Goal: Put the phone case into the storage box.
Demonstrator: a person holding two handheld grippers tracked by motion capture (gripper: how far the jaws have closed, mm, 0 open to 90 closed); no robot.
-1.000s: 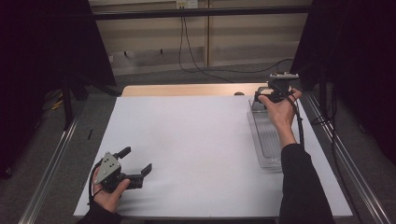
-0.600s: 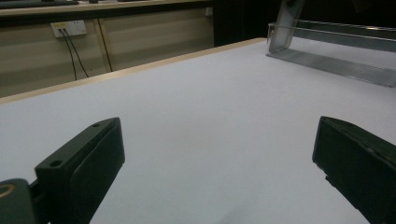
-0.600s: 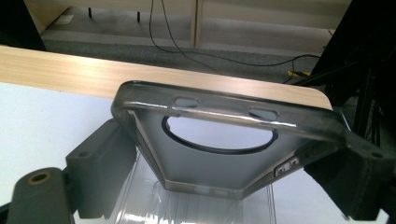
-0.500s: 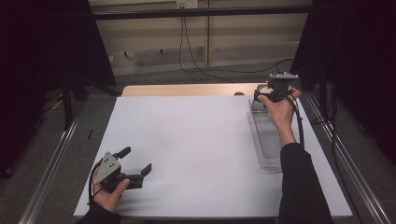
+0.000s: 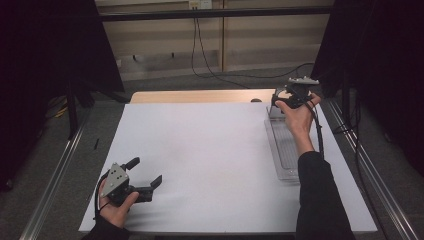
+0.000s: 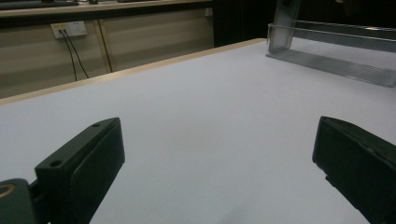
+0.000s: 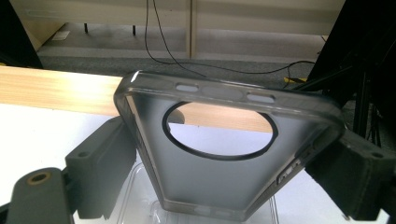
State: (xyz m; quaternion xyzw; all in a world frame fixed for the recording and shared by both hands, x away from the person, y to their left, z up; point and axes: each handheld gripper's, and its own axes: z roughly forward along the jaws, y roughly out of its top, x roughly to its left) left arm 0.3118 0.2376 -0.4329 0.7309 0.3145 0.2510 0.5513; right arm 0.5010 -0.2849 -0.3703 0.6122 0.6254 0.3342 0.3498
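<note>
The smoky translucent phone case [image 7: 219, 154] is gripped across its sides by the right tongs [image 7: 224, 177], above the far end of the clear tray [image 5: 285, 155]. The soft case may flex and slip if squeezed unevenly. The left tongs [image 5: 145, 181] are held open over the tabletop [image 5: 210, 150]. No writing is readable

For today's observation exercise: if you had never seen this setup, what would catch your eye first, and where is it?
First, the translucent grey phone case with its big round camera hole, gripped between the jaws of the right gripper at the table's far right corner, above the clear tray. Next, the broad white table. The left gripper rests near its front left edge, jaws wide apart with nothing between them.
</note>
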